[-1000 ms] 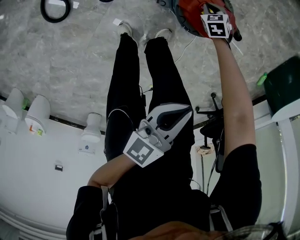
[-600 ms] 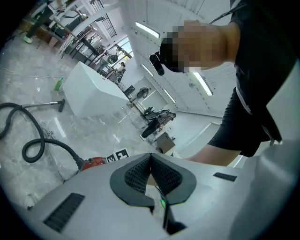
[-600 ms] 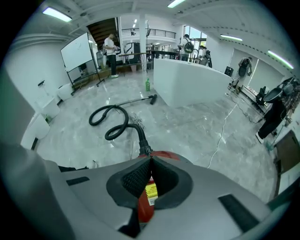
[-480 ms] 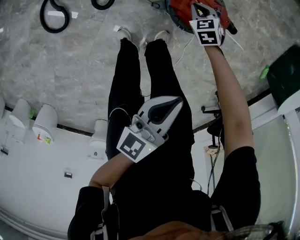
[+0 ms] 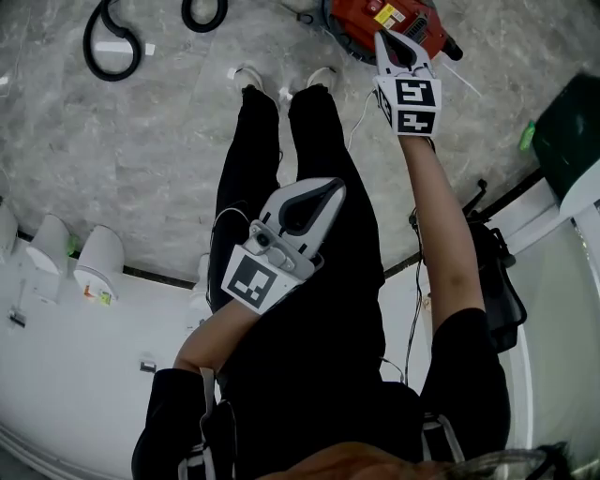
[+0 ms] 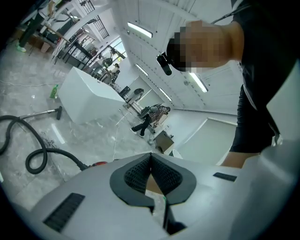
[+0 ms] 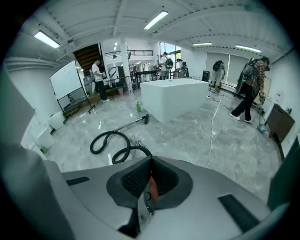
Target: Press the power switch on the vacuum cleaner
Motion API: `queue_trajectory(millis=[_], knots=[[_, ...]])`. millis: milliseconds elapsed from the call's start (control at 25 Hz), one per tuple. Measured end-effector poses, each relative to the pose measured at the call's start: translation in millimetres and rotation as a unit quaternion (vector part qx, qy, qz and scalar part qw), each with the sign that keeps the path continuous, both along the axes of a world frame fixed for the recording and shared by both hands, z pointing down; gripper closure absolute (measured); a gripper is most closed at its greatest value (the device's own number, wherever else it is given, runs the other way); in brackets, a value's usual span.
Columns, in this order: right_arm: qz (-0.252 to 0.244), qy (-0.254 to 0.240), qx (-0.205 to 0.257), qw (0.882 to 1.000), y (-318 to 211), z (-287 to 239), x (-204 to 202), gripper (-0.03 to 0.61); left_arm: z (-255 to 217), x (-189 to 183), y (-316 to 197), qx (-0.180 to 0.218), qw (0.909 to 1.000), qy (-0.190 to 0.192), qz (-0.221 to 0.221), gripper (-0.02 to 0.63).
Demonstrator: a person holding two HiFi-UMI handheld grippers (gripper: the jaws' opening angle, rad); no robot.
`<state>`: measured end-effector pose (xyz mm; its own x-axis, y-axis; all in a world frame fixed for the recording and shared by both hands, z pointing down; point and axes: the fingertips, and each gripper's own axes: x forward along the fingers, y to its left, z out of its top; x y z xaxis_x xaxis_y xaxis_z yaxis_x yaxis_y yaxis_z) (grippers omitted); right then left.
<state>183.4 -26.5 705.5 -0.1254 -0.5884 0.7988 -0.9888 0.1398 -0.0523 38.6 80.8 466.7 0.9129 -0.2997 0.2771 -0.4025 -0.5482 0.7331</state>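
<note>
From my remote seat I see the red vacuum cleaner (image 5: pixel 356 28) sitting on the grey marble floor (image 5: pixel 141 141), at the top of the head view, and I take everything else from it. The right gripper (image 5: pixel 396 45) is stretched out on a straight arm to the vacuum cleaner, its tips lying over the red body near a yellow label (image 5: pixel 384 14); I cannot tell whether they touch it, and I cannot make out the power switch in any view. In the right gripper view the 2 jaws are pressed together at their tips with nothing clamped between them, and only a sliver of the red body shows through the opening behind the tips. The left gripper (image 5: pixel 333 190) is well apart from the vacuum cleaner, held back against the person's black trousers (image 5: pixel 309 141), and its own view shows its jaws closed on each other too, with nothing between them. The person's 2 pale shoes (image 5: pixel 248 70) stand just beside the vacuum cleaner, on its left in the head view. A black hose (image 5: pixel 103 42) lies in loops on the floor farther out on that same side, away from the vacuum cleaner. Beyond the hose, in the right gripper view, a metal wand (image 7: pixel 126 124) lies flat on the floor, and past it, far from the vacuum cleaner, stands a large white block (image 7: pixel 173 101) with people around the room behind it
</note>
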Motion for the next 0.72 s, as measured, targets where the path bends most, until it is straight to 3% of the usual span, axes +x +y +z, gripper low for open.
queue_trajectory(millis=[360,480,720], knots=[[0.077,-0.034,0.029,0.996,26,-72,-35,0.560,-15,-21,-15,0.034,0.9993,0.011,0.002,0.595],[0.105,-0.066,0.051,0.991,34,-103,-54,0.560,-25,-26,-13,0.050,0.9985,0.015,0.018,0.595],[0.119,-0.099,0.097,0.983,49,-180,-96,0.560,-53,-39,-24,0.090,0.9951,0.021,0.033,0.595]])
